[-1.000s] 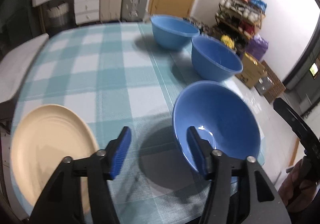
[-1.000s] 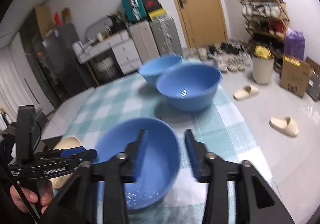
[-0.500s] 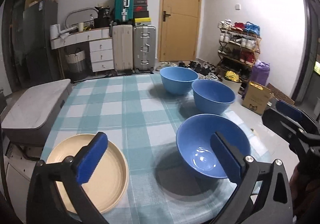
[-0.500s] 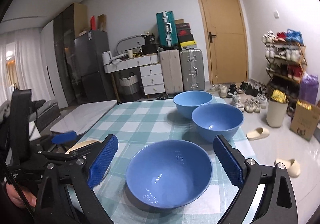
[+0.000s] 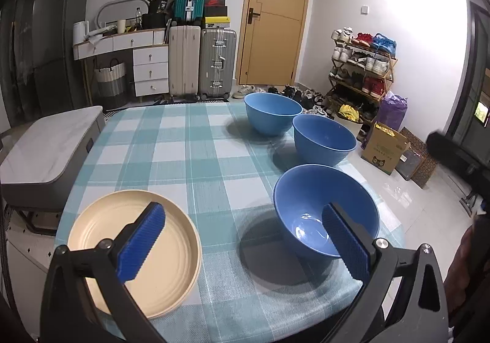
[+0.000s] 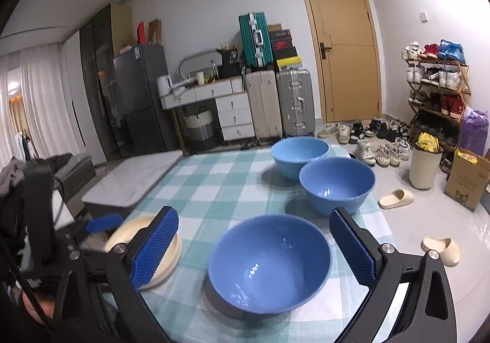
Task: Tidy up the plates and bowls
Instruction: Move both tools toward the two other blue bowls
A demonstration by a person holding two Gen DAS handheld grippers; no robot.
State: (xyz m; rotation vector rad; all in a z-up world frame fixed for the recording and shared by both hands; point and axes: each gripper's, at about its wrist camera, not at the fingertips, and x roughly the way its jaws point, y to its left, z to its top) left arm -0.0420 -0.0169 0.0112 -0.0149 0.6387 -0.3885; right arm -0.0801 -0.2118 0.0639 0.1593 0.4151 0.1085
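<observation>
Hovering level above the near edge of the teal-and-white checked tablecloth point(image 5: 196, 159): left gripper point(image 5: 245, 239), spread wide, gripping nothing; right gripper point(image 6: 254, 251), likewise gaping and empty. Sitting below: round cream plate point(image 5: 171, 266) at left, nearest deep blue plastic bowl point(image 6: 269, 260) upright at right. Standing beyond, two more blue bowls point(image 5: 324, 136).

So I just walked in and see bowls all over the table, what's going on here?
A person holds a two-finger gripper in each hand, sorting dishes on the checked table. Both the left gripper and the right gripper are open and empty, held above the near edge. Three blue bowls sit in a row, unstacked: the near bowl, the middle bowl and the far bowl. A cream plate lies to their left. Nothing is gripped.
</observation>
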